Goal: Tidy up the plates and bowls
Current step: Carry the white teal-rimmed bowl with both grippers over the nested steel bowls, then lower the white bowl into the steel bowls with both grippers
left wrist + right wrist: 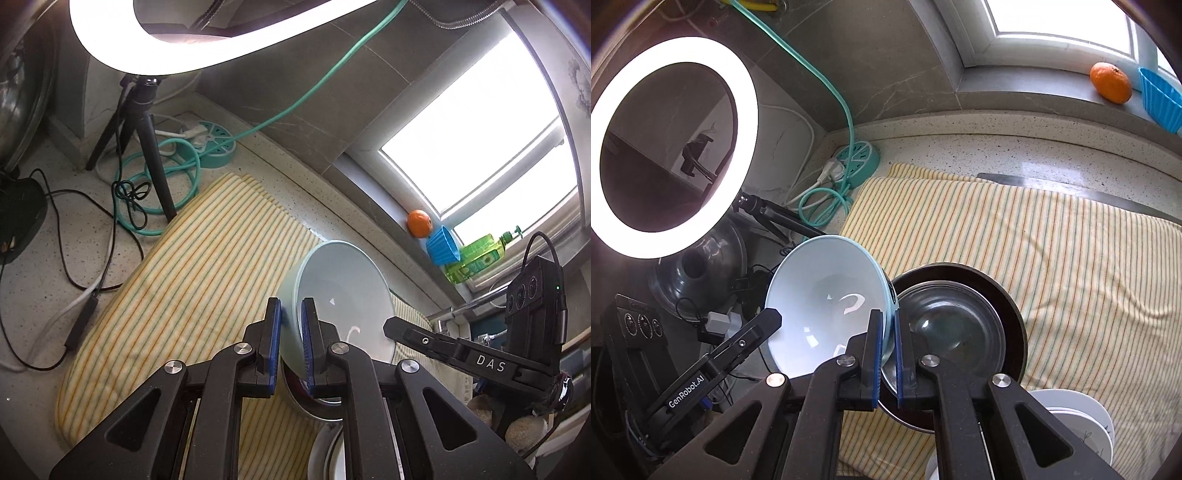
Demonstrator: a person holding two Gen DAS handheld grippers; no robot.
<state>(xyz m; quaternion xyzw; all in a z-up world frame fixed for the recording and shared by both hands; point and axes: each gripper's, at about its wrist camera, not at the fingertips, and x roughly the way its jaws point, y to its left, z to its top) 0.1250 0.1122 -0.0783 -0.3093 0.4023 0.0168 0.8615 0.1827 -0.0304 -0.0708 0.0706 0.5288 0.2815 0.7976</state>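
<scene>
Both sets of jaws are clamped on opposite rims of the pale blue bowl (827, 299), tilted above the steel bowl (945, 325) over the striped towel (177, 266). Stiff, glossy, breakable; rim grips look right.

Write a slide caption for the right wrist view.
Right tongs and left tongs grip the pale blue bowl beside a steel bowl.

White letters "DAS" stand on the black arm of the right gripper (391, 326), seen to the right of the left claw. "GenRobot.AI" runs along the left gripper (774, 319), left of the right claw
</scene>
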